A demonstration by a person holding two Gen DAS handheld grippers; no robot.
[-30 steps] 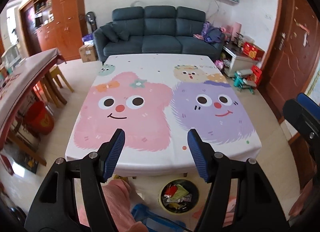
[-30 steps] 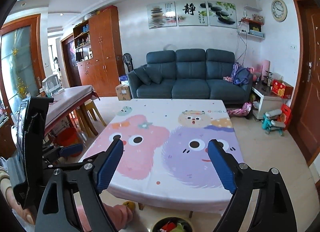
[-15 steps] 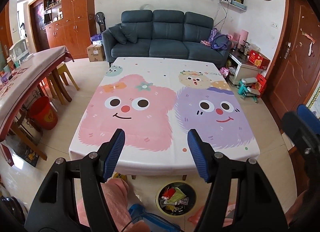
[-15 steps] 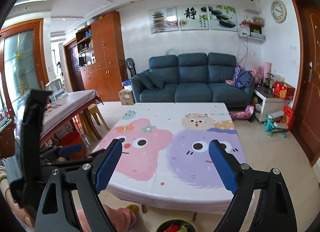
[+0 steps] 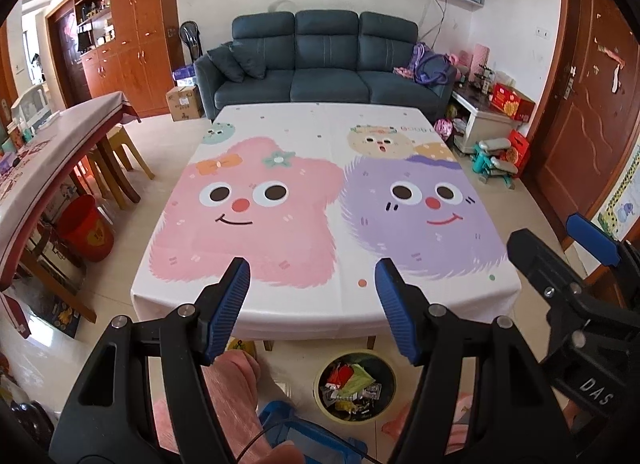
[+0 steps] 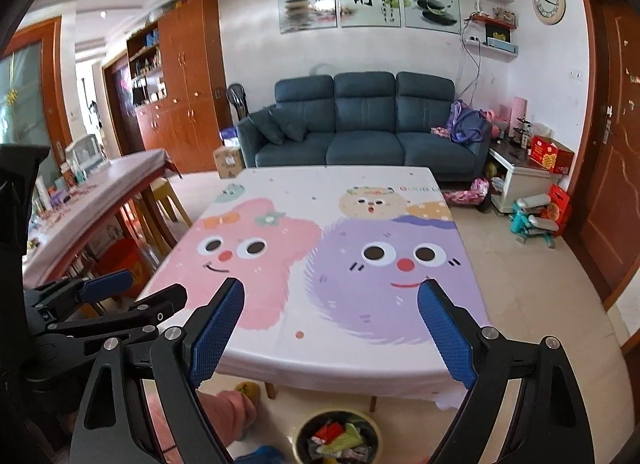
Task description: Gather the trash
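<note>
A round yellow-rimmed trash bin (image 5: 354, 386) stands on the floor just in front of the low table, with several wrappers inside; the right wrist view shows this bin (image 6: 338, 440) at its bottom edge. The table's cartoon cloth (image 5: 320, 191) carries no loose items that I can see. My left gripper (image 5: 312, 268) hovers open above the table's near edge, nothing between its blue pads. My right gripper (image 6: 332, 288) is open wider, also with nothing in it, beside the left one and over the same edge. Each gripper appears at the side of the other's view.
A person's pink-clad leg (image 5: 228, 388) and a blue object (image 5: 296, 436) lie below the grippers. A long dining table (image 5: 48, 167) with a red bucket (image 5: 86, 227) under it stands left. Behind the low table is a blue sofa (image 5: 320, 63); toys (image 5: 496, 163) and a wooden door (image 5: 580, 111) are at the right.
My right gripper has sunk a little, so more of the bin shows at the bottom of its view. The left gripper has hardly moved. Both stay open.
</note>
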